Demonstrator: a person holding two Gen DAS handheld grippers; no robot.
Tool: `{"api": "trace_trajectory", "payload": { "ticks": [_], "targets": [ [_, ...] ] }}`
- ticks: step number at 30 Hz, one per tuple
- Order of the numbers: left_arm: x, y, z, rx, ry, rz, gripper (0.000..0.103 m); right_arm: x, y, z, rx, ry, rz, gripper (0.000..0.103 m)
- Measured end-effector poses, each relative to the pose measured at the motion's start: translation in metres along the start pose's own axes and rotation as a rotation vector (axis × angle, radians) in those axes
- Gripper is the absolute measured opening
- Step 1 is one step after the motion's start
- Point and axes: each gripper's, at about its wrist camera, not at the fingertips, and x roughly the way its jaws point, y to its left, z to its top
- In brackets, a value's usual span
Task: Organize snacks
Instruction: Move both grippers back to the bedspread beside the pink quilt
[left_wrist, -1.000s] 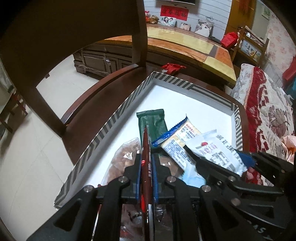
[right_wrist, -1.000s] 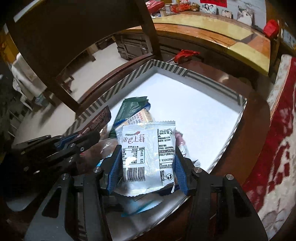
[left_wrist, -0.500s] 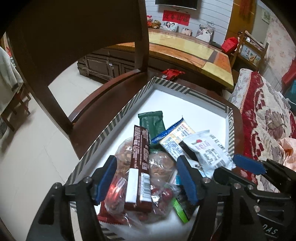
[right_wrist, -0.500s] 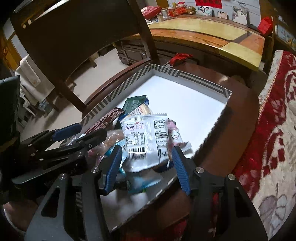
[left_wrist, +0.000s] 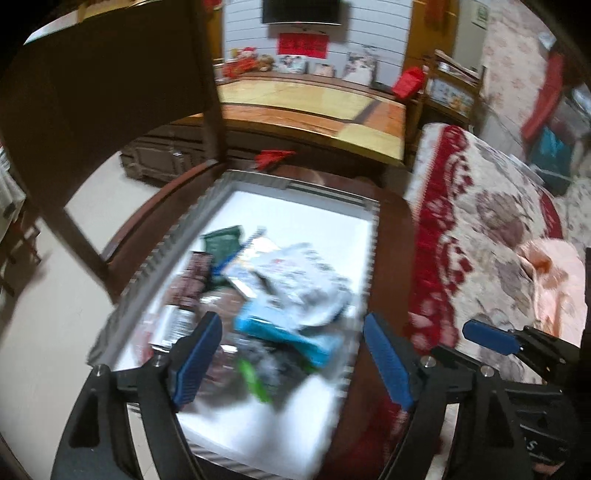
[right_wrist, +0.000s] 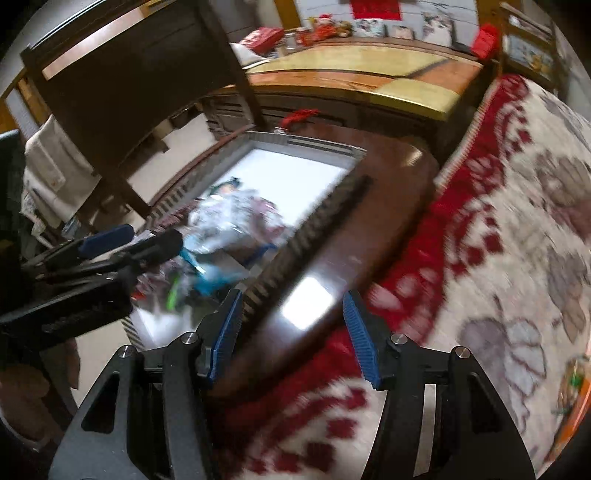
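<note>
- White tray (left_wrist: 295, 206) held the snack pile (left_wrist: 266, 288), lying mid-frame above the left gripper (left_wrist: 291, 354), whose jaws had just been opening, empty.
- Right gripper (right_wrist: 295, 332) stood apart, empty, lower right of the snacks.

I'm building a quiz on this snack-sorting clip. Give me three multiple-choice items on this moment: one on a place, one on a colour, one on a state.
1. Where do the snack packets lie?
A. On the floral cover
B. In the white tray with the striped rim
C. On the floor

2. What colour are the gripper pads?
A. Blue
B. Yellow
C. White

3. How is the right gripper?
A. Shut on a white packet
B. Shut on the tray rim
C. Open, holding nothing

Answers:
1 B, the packets are piled inside the tray.
2 A, both wrist views show blue pads.
3 C, its jaws stand apart over the dark wooden surface with nothing between them.
</note>
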Motion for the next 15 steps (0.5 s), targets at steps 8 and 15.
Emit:
{"api": "trace_trajectory", "payload": {
  "ticks": [8, 15],
  "targets": [
    [0.001, -0.063, -0.009, 0.096, 0.028, -0.079, 0.082, -0.029, -0.067, -0.033, 0.124, -0.008, -0.078, 0.056],
    [0.008, -0.110, -0.019, 0.184, 0.064, -0.117, 0.082, -0.057, -0.131, -0.063, 0.240, -0.030, -0.169, 0.056]
  ]
}}
